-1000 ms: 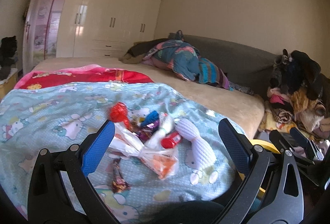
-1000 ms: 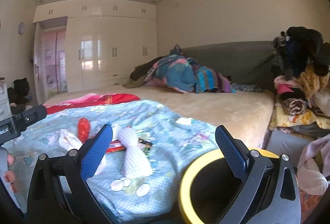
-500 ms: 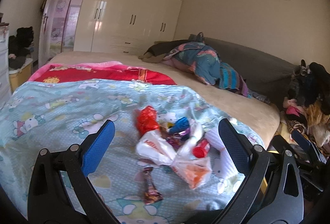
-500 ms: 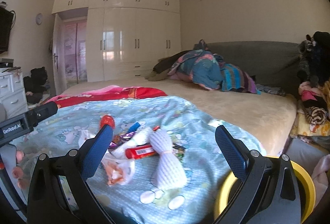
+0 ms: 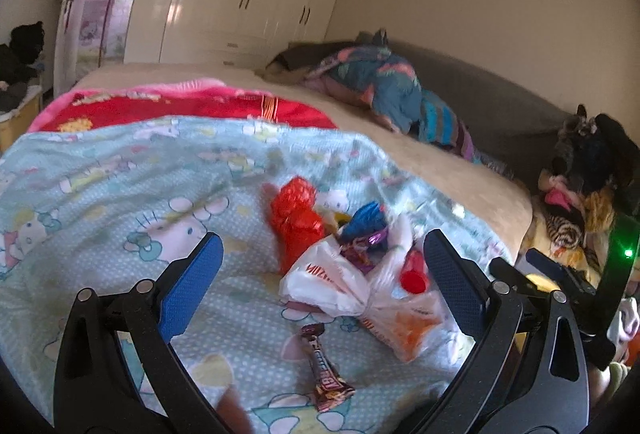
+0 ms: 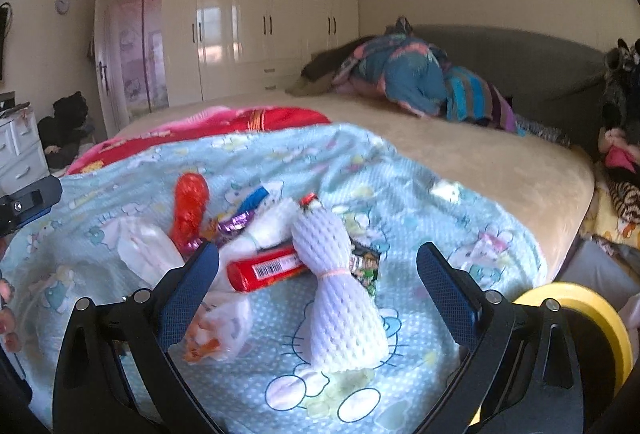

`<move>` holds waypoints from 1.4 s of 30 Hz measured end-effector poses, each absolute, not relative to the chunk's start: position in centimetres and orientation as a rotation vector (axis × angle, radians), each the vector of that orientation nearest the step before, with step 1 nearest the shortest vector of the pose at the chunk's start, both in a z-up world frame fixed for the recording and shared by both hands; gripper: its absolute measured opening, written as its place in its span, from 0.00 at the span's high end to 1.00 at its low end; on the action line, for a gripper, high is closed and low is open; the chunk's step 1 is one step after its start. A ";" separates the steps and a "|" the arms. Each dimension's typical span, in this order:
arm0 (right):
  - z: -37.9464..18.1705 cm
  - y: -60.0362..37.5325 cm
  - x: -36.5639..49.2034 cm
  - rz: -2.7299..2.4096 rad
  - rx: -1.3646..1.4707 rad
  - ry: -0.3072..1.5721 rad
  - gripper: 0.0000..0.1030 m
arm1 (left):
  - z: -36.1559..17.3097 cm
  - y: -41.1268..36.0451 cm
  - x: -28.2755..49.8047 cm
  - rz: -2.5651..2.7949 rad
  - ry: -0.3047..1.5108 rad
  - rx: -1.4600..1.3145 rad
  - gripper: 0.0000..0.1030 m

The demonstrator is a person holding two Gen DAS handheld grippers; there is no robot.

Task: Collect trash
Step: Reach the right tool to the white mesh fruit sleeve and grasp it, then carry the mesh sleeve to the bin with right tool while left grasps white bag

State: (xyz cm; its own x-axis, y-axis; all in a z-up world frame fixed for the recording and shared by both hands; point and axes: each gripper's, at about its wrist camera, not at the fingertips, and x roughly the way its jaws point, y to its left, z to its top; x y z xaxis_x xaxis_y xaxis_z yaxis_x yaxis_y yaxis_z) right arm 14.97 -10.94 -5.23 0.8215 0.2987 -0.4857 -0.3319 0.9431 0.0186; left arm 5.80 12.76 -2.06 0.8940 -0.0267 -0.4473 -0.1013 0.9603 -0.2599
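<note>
A pile of trash lies on the light-blue cartoon blanket (image 5: pixel 120 170). It holds a red wrapper (image 5: pixel 296 218), a white plastic bag (image 5: pixel 332 282), an orange-and-white bag (image 5: pixel 404 322), a blue wrapper (image 5: pixel 364 220) and a brown candy wrapper (image 5: pixel 326 378). My left gripper (image 5: pixel 322 286) is open just short of the pile, touching nothing. From the right wrist I see a white foam net (image 6: pixel 340 294) and a red tube (image 6: pixel 268 268). My right gripper (image 6: pixel 316 294) is closing, its jaws still wide. The foam net lies between them and the pads do not touch it.
A yellow-rimmed bin (image 6: pixel 580 314) stands off the bed's corner, low on the right. A red blanket (image 6: pixel 224 126) and a heap of bedding (image 6: pixel 412 82) lie farther up the bed. Clothes are piled at the right (image 5: pixel 580 202). White wardrobes (image 6: pixel 260 26) line the back wall.
Both grippers have come in closer to the trash pile, which now looms larger between the fingers. In the right wrist view the yellow bin has slid off to the right.
</note>
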 end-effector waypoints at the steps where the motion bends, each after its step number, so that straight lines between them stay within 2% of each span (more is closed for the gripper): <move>1: -5.7 -11.0 15.3 0.336 -0.066 0.530 0.19 | -2.6 12.9 6.5 0.039 0.487 -0.285 0.10; 2: -6.2 -10.9 15.7 0.333 -0.067 0.541 0.23 | -2.9 12.9 6.8 0.040 0.498 -0.288 0.10; 10: -8.7 -11.8 17.3 0.299 -0.049 0.606 0.23 | -7.1 14.0 10.6 0.051 0.647 -0.382 0.10; 13: -9.4 -11.9 17.8 0.295 -0.039 0.631 0.28 | -8.1 14.3 11.5 0.047 0.676 -0.408 0.10; 19: -10.8 -12.2 19.1 0.309 -0.005 0.707 0.53 | -9.0 14.5 12.4 0.037 0.703 -0.452 0.11; 22: -11.2 -12.2 19.2 0.325 0.005 0.726 0.60 | -9.1 14.3 12.6 0.025 0.710 -0.467 0.20; 25: -11.2 -12.4 19.2 0.338 0.015 0.730 0.64 | -9.1 13.7 12.8 0.017 0.713 -0.453 0.34; 26: -11.3 -12.5 19.1 0.342 0.021 0.730 0.66 | -8.9 13.4 12.7 0.015 0.705 -0.441 0.42; 32: -10.9 -12.8 18.6 0.369 0.042 0.716 0.70 | -7.8 12.0 11.9 -0.003 0.666 -0.378 0.57; 36: -10.2 -12.8 17.7 0.405 0.048 0.678 0.73 | -6.5 11.3 11.2 -0.013 0.611 -0.345 0.63; 42: -9.0 -13.4 16.6 0.419 0.077 0.616 0.74 | -3.8 10.5 9.7 -0.012 0.529 -0.309 0.65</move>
